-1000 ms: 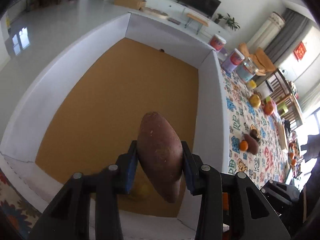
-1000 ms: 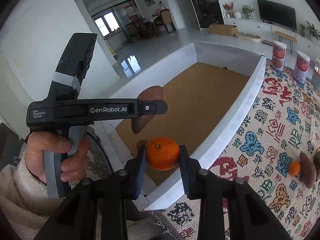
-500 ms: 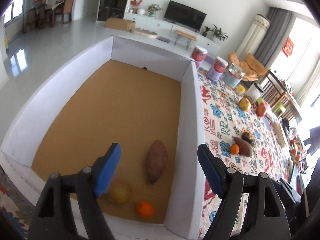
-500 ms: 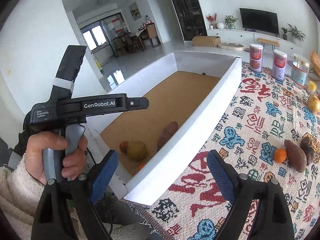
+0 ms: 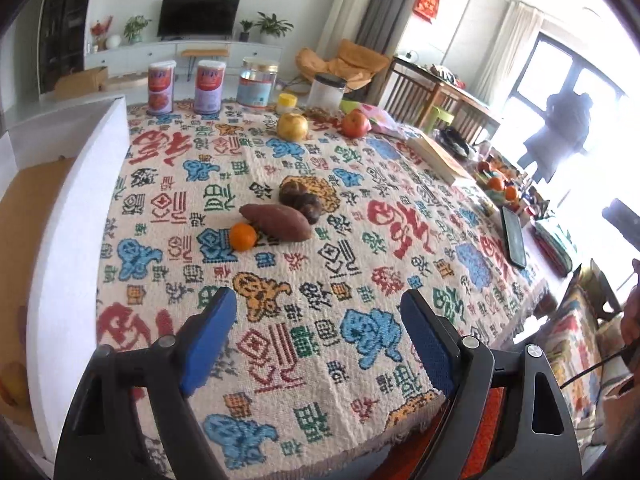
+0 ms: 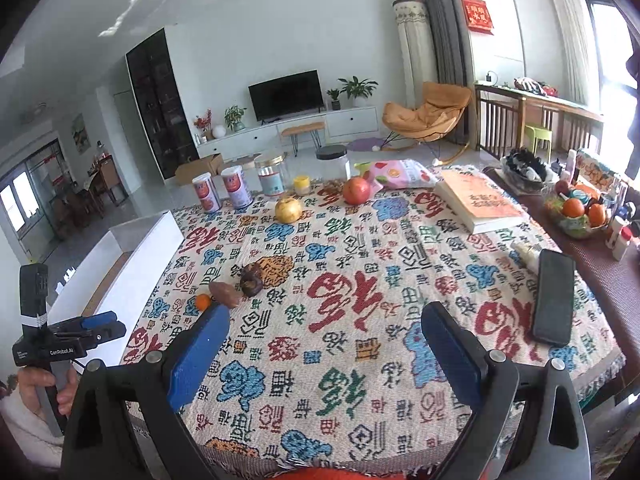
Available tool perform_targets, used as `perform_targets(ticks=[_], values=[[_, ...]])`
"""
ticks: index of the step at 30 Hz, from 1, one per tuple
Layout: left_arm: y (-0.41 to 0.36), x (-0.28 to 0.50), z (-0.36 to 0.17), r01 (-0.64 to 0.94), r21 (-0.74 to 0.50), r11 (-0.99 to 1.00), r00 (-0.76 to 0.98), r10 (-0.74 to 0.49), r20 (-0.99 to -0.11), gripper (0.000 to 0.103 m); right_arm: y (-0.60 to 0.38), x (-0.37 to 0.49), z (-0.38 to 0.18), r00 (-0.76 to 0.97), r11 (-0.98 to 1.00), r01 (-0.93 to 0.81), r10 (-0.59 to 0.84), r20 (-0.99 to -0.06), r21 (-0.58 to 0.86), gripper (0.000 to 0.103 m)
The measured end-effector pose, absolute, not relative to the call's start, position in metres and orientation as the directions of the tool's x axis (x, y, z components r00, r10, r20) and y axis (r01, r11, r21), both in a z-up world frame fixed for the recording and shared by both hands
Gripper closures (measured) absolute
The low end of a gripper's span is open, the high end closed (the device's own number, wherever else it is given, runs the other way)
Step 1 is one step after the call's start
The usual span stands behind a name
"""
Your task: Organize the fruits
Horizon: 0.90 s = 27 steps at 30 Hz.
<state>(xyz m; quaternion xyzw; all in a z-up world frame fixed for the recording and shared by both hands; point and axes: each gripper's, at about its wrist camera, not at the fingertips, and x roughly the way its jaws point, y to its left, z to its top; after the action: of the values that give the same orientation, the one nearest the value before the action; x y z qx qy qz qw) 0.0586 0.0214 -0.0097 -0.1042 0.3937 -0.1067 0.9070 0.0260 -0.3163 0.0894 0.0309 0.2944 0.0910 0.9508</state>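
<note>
On the patterned tablecloth lie an orange (image 5: 242, 236), a sweet potato (image 5: 276, 222) and a dark brown knobbly item (image 5: 300, 200) in a cluster; they also show in the right wrist view: the orange (image 6: 202, 302), the sweet potato (image 6: 225, 294). A yellow apple (image 5: 292, 125) and a red apple (image 5: 354, 123) sit farther back. The white box (image 5: 76, 216) stands at the table's left side. My left gripper (image 5: 318, 336) is open and empty above the near cloth. My right gripper (image 6: 324, 352) is open and empty too. The left gripper also shows in the right wrist view (image 6: 98, 326).
Two cans (image 5: 160, 88), jars (image 5: 256, 82), a book (image 6: 480, 200), a black phone (image 6: 554, 296) and a fruit bowl (image 6: 578, 212) stand on the table's far and right parts. The table's front edge is just below both grippers.
Both grippers let go of their fruit into the box, the left a sweet potato, the right an orange. Both then swung right, away from the box, and now face the tablecloth, open.
</note>
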Motion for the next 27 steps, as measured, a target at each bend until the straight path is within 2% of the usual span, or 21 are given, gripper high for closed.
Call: perform_targets(ticks=[4,6,8,10,12,15,18,21,23,27], values=[[0.006,0.082,-0.042,0.073,-0.202,0.977,0.641,-0.201,-0.741,0.017,-0.358,-0.011,0.176,0.863,0.996,-0.04,-0.005,-0.505,-0.078,0.0],[0.003,0.094,-0.059,0.045,-0.151,0.987,0.625,-0.146,-0.766,0.017,-0.361,-0.019,0.202,0.86,0.98,-0.014,-0.089,-0.503,-0.197,0.0],[0.005,0.104,-0.073,0.029,-0.091,0.995,0.624,-0.089,-0.776,0.017,-0.352,-0.014,0.202,0.83,0.959,-0.042,-0.124,-0.544,-0.282,0.0],[0.01,0.112,-0.084,0.013,-0.036,0.999,0.626,-0.036,-0.779,0.017,-0.342,-0.002,0.176,0.806,0.951,-0.08,-0.115,-0.581,-0.3,0.0],[0.018,0.118,-0.094,0.004,-0.008,1.0,0.62,-0.009,-0.784,0.017,-0.329,0.017,0.129,0.773,0.965,-0.109,-0.07,-0.631,-0.241,0.0],[0.03,0.121,-0.105,0.002,-0.028,1.0,0.611,-0.023,-0.791,0.017,-0.306,0.05,0.046,0.714,0.993,-0.117,0.066,-0.697,-0.026,0.0],[0.041,0.125,-0.113,-0.006,-0.059,0.998,0.59,-0.045,-0.806,0.017,-0.273,0.081,-0.02,0.678,0.974,-0.072,0.206,-0.706,0.214,0.0],[0.051,0.131,-0.113,-0.034,-0.1,0.994,0.594,-0.06,-0.802,0.017,-0.243,0.106,-0.063,0.678,0.911,0.012,0.296,-0.673,0.413,0.0],[0.054,0.139,-0.111,-0.052,-0.115,0.992,0.612,-0.059,-0.789,0.017,-0.224,0.12,-0.079,0.687,0.915,0.049,0.26,-0.679,0.4,0.0],[0.047,0.163,-0.119,-0.059,-0.029,0.998,0.581,0.011,-0.814,0.017,-0.191,0.124,-0.094,0.728,0.987,0.003,0.11,-0.677,0.164,0.0]])
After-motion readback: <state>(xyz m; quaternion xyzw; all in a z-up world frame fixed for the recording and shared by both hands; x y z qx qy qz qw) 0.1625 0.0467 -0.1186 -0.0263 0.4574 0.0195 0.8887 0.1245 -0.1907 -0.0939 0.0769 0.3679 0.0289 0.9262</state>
